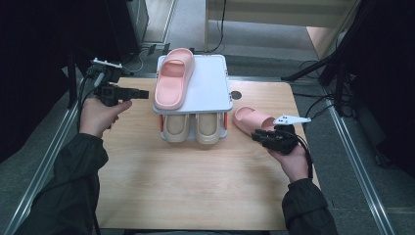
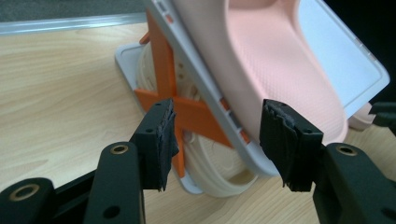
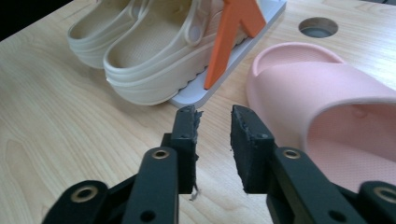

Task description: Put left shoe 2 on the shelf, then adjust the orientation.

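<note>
A: What is sitting nearest us in the high view?

B: Two forearms in dark sleeves are coming in from the bottom edge over the wooden surface (image 1: 195, 181). The right tool (image 1: 258, 136) is hovering at the lower right of centre, pointing toward the left of the frame.

A: Is it gripping anything?

B: No. In the right gripper view its jaws are standing slightly apart with bare wood showing between them. A pink slipper (image 3: 327, 107) is lying just beside them at the right of that frame, not touching.

A: And in the high view?

B: That pink slipper (image 1: 252, 119) is lying flat on the surface, right of the rack and just above the right tool.

A: What about the left tool?

B: The left tool (image 1: 139, 94) is being held at the middle left of the frame, pointing right toward the rack. In the left gripper view its jaws are spread wide and holding nothing; the shelf edge is showing in the gap between them.

A: Describe the rack.

B: A white two-level shoe rack (image 1: 210, 83) with orange cross braces (image 2: 182, 109) is standing at the centre. A pair of beige clogs (image 1: 193, 128) is sitting side by side on its lower level. A second pink slipper (image 1: 172, 81) is resting on the left part of the top shelf.

A: Anything farther back?

B: A round hole (image 1: 236, 95) is showing in the surface just right of the rack.
</note>
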Available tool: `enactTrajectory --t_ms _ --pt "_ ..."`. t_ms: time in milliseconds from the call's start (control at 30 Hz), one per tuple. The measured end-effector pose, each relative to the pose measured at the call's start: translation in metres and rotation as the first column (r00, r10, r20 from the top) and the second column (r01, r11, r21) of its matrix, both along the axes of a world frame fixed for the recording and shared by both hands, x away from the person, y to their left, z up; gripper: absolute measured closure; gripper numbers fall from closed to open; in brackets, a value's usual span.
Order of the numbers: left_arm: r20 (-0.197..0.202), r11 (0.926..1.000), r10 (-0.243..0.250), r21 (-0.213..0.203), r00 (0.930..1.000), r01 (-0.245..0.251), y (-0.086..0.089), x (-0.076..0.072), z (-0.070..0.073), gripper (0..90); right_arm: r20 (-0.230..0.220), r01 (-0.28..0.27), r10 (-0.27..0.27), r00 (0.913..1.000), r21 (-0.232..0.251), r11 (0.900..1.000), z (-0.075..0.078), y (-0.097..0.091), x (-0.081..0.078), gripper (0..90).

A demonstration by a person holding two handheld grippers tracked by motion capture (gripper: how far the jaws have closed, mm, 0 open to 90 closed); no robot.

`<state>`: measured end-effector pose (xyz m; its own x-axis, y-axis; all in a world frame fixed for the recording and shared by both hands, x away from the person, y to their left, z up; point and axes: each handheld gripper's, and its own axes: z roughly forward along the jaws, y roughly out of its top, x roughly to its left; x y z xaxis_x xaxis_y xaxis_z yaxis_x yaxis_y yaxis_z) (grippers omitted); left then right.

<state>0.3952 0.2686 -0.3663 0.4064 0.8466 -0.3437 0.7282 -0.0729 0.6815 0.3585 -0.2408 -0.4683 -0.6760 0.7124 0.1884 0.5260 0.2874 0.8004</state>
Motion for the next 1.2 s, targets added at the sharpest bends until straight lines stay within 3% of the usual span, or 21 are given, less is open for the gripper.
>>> enactTrajectory --t_ms 200,300,533,733,1200 --pt "-0.004 1.0 0.003 -0.001 1.0 -0.003 0.006 -0.014 -0.018 45.1 -0.016 0.011 -0.011 0.9998 0.016 0.9998 0.0 -0.003 0.003 90.0" --pt "0.009 1.0 0.008 -0.001 0.9999 -0.008 0.007 -0.021 -0.026 44.9 0.0 0.014 -0.014 0.9999 -0.006 0.9999 -0.002 -0.005 0.006 90.0" --pt "-0.01 0.9999 0.006 -0.015 0.9999 -0.006 0.007 -0.032 -0.046 43.6 -0.007 0.056 -0.056 0.9984 -0.017 0.9983 -0.012 -0.023 0.017 90.0" --pt "0.0 0.9998 0.015 -0.009 0.9999 -0.015 0.005 -0.041 -0.06 43.6 -0.012 0.09 -0.09 0.9959 -0.031 0.9955 -0.018 -0.033 0.025 90.0" --pt "0.036 0.9995 0.027 0.013 0.999 -0.027 0.003 -0.061 -0.077 43.3 -0.029 0.117 -0.119 0.9924 -0.085 0.9895 -0.032 -0.039 0.036 90.0"
